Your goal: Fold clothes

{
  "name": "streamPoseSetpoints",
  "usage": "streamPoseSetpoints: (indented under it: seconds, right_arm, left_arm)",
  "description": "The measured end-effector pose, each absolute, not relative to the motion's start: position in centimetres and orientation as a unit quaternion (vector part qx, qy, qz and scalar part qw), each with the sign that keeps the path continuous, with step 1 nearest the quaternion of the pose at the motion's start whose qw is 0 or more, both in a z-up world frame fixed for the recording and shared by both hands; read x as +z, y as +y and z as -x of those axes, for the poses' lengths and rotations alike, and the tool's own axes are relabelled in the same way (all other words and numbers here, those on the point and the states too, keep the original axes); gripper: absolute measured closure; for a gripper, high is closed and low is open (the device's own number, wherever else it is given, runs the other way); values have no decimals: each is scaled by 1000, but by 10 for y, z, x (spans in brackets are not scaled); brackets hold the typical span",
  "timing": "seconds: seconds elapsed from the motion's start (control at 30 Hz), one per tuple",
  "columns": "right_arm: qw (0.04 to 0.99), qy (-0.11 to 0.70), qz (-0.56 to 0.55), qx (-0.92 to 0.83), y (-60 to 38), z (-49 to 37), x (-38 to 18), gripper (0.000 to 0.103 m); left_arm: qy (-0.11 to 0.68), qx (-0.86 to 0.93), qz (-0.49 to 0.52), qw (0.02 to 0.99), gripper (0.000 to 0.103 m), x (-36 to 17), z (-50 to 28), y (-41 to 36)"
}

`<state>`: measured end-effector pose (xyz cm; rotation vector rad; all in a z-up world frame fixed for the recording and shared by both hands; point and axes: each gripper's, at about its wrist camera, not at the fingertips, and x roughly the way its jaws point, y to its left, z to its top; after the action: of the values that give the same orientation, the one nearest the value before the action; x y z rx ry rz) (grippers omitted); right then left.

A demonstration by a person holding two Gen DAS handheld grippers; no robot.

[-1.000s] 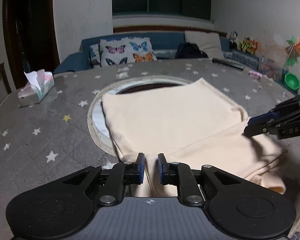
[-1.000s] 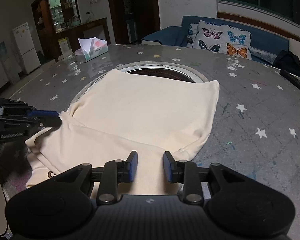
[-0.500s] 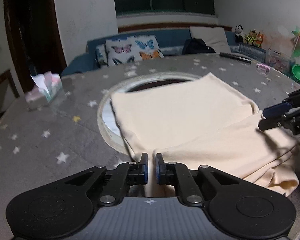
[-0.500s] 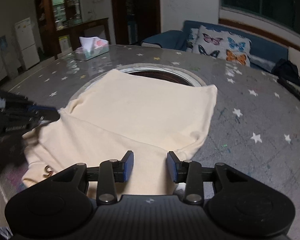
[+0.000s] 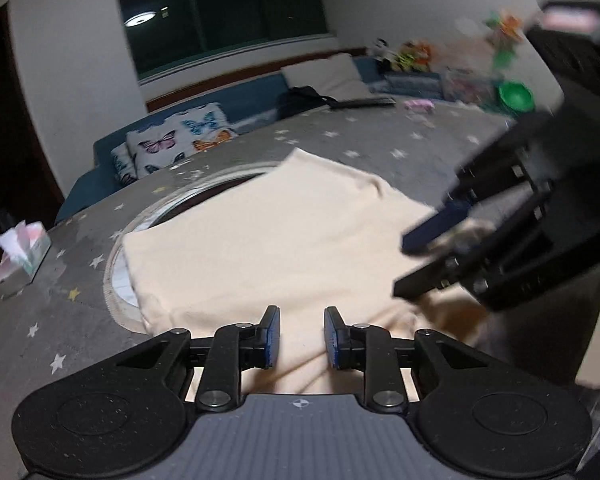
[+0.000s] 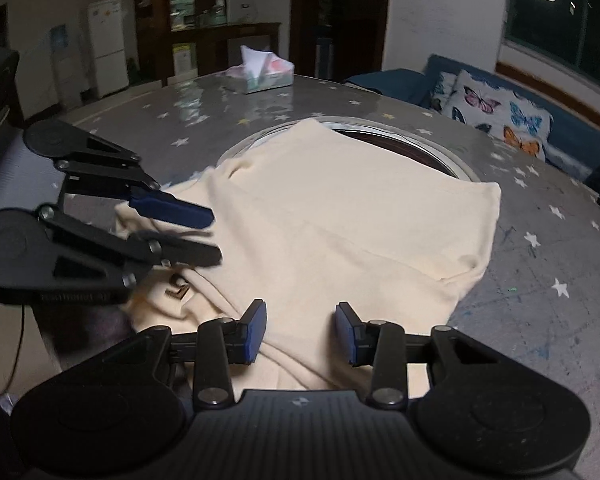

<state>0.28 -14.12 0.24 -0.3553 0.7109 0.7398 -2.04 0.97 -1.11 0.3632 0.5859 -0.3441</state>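
- Left tongs [image 5: 299, 338]: jaws opening, pads apart, clear of the cloth beneath.
- Right tongs [image 6: 301, 333]: jaws parted, gripping nothing.
- Cream garment [image 6: 340, 216]: folded, lying on the star-patterned surface [image 6: 540, 280], partly covering its round opening.

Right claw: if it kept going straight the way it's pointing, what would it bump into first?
Most likely the cream cloth, which lies right under and ahead of the right claw. Its jaws stand apart with cloth showing between them. The left claw sits off to one side, probably out of that line.
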Motion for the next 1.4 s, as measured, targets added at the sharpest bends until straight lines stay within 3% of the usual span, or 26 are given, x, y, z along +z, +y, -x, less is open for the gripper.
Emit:
streamPoseSetpoints:
  seconds: [1.07, 1.37, 1.4]
  right_arm:
    - [856, 306, 200, 366, -151, 32, 9, 58]
    - [842, 322, 238, 360, -173, 41, 11, 47]
    - [839, 322, 246, 362, -174, 42, 10, 47]
  left_arm:
    - [275, -175, -235, 916, 57, 1, 80, 43]
    - [250, -197, -280, 906, 57, -24, 78, 22]
    - [248, -199, -278, 906, 65, -24, 76, 20]
